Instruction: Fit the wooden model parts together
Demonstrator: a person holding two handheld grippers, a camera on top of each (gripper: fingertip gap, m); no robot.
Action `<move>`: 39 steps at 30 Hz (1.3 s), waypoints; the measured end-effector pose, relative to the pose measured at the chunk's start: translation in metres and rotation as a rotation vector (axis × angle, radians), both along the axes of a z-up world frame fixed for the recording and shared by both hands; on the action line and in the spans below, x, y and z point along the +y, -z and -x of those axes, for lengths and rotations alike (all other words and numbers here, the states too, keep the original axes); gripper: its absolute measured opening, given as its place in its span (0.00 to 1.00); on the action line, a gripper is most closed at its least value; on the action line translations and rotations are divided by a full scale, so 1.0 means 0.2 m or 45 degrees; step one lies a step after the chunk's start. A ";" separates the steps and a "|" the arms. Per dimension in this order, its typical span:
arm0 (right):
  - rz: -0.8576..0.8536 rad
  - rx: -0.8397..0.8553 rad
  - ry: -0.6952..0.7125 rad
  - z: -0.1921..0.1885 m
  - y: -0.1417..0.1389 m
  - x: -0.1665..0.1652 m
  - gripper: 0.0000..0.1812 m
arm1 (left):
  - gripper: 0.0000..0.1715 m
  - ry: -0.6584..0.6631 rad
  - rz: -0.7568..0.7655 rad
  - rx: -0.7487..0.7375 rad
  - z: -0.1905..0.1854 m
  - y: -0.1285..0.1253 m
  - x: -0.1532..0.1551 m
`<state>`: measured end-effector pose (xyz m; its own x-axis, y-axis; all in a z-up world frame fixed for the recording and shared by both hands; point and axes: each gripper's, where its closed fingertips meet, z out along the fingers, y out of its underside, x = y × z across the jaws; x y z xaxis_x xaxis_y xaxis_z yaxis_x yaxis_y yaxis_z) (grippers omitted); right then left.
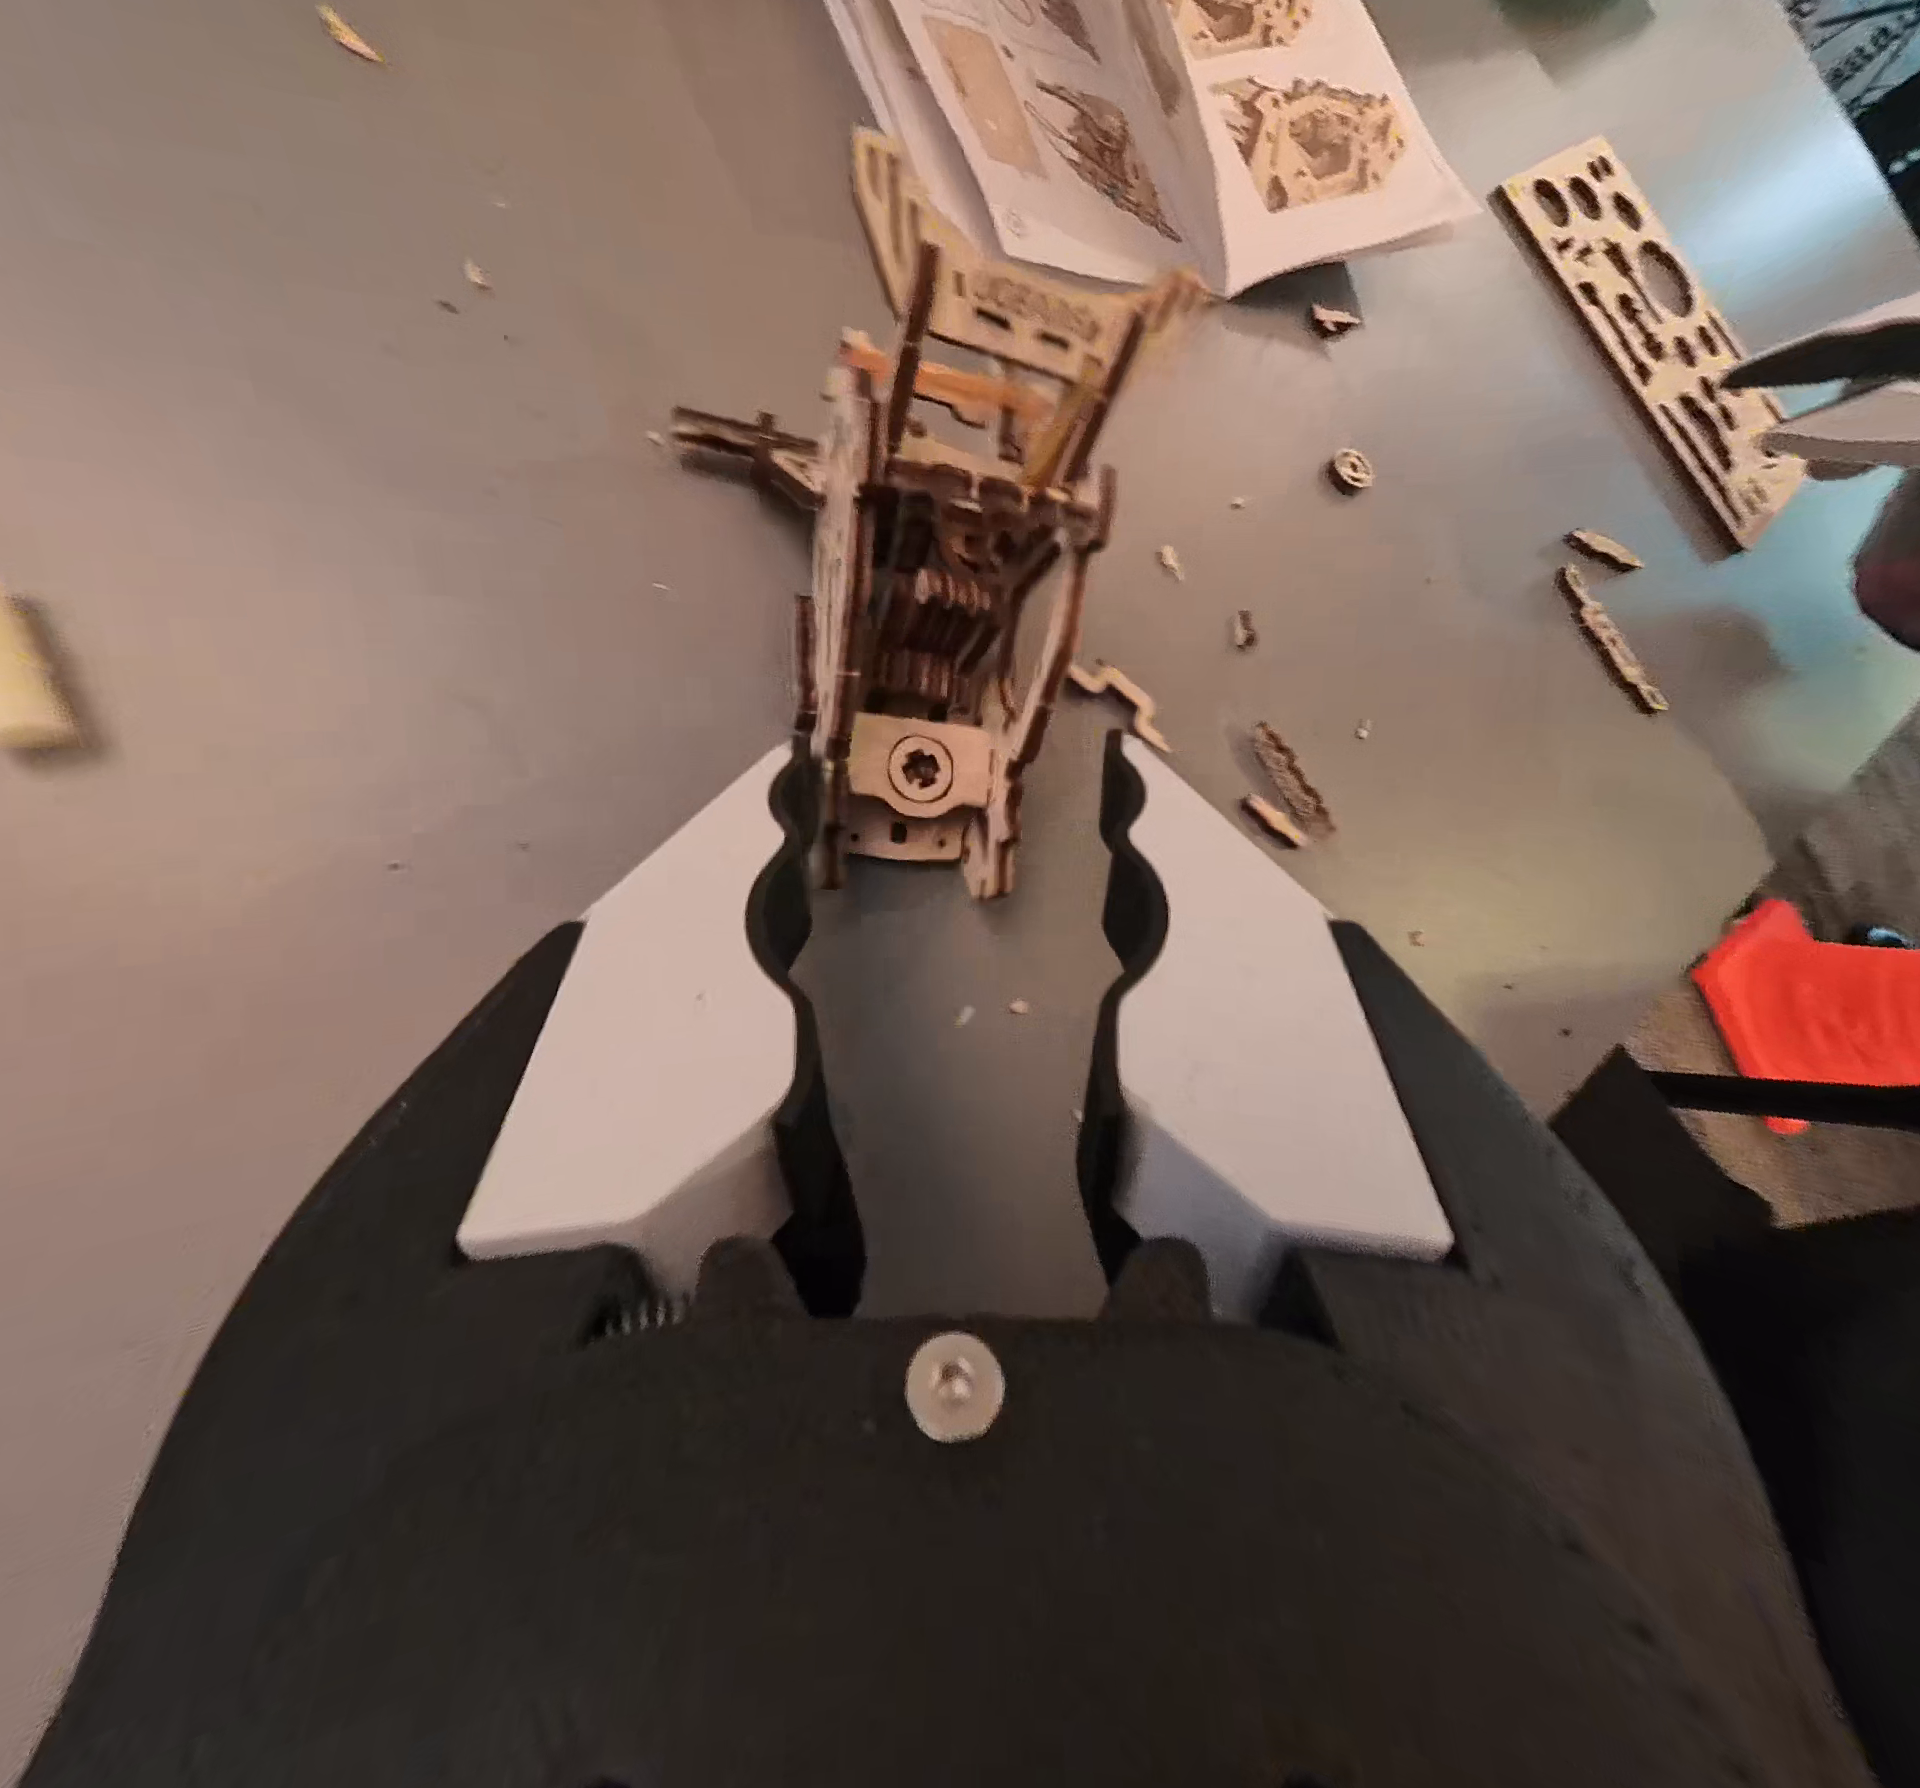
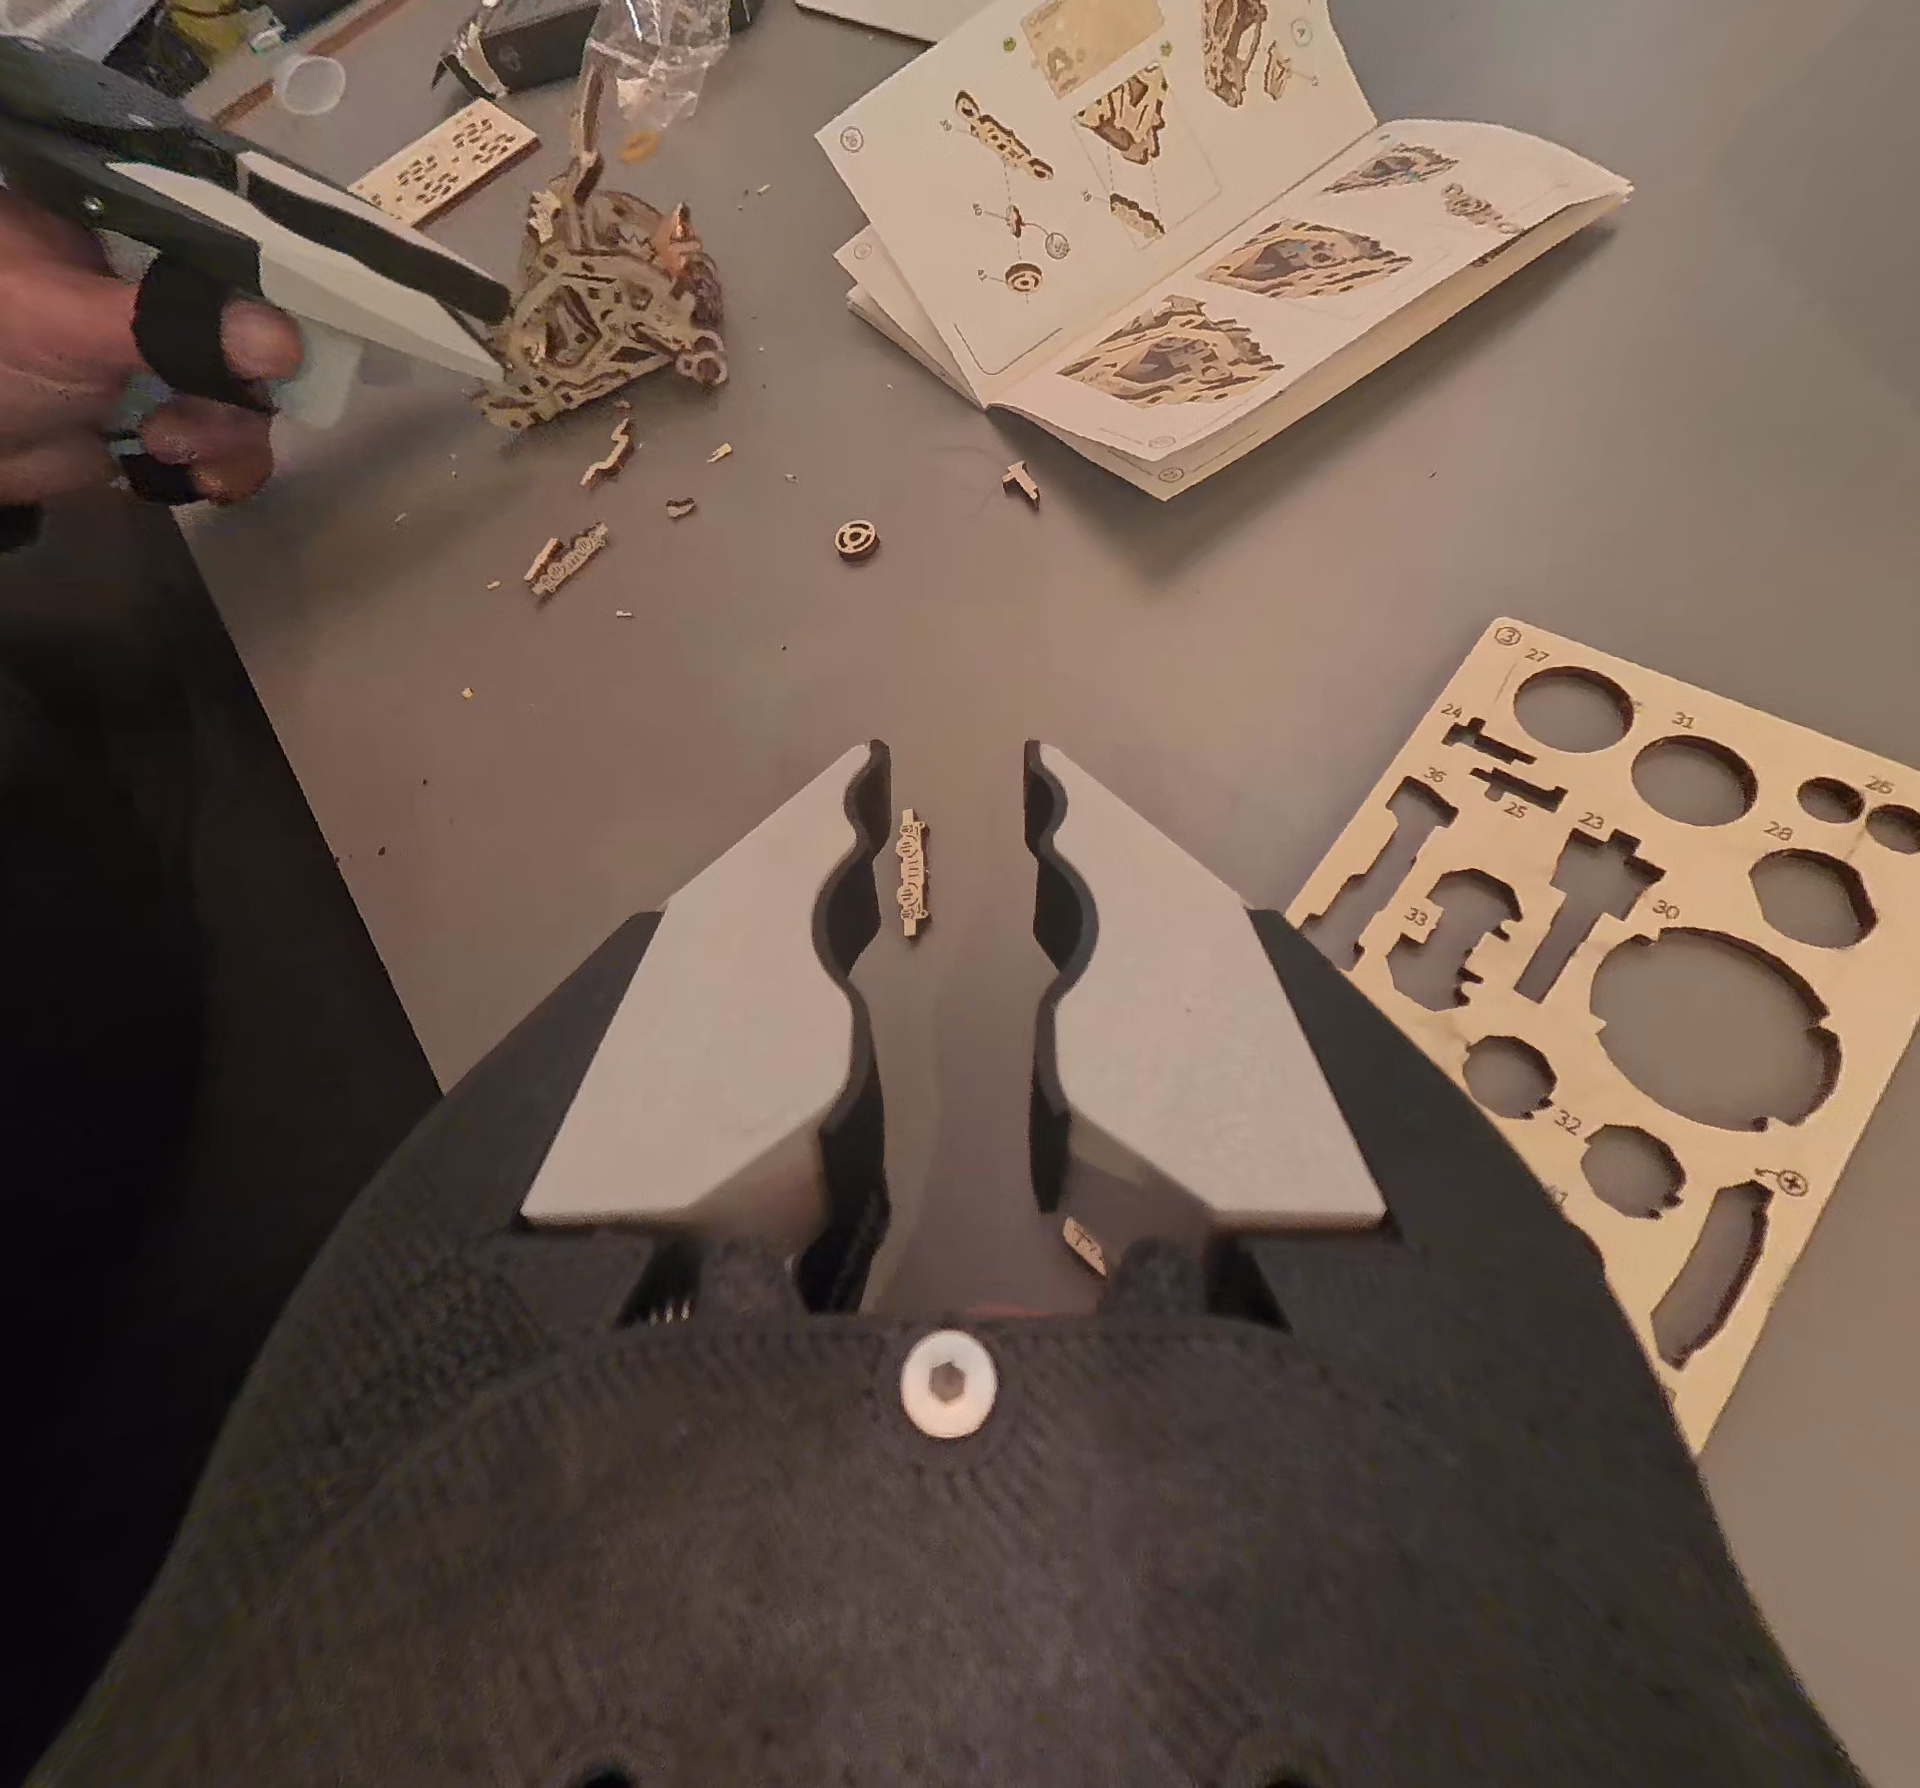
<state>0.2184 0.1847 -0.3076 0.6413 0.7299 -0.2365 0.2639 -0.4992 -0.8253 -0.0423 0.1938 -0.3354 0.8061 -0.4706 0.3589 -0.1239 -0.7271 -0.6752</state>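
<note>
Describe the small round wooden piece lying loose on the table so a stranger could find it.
Start at the open instruction booklet on the grey table. Just below its lower left corner lies a small round wooden ring piece. Unlike the elongated scraps nearby, it is circular with cut-out openings.

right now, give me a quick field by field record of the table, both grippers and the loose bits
surface: grey table
model: part-built wooden model, standing just ahead of the left gripper's tips
left gripper: left gripper open, its left finger against the model's side
right gripper: right gripper open, empty, over a small wooden strip lying on the table
booklet: instruction booklet open beyond the model
sheet: punched-out wooden sheet to the right
loose bits: small round piece, scattered scraps
</note>
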 end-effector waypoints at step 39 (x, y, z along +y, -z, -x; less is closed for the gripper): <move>-0.032 -0.238 -0.231 0.26 0.00 0.06 0.12 | 0.25 0.101 -0.051 -0.064 0.00 0.00 0.01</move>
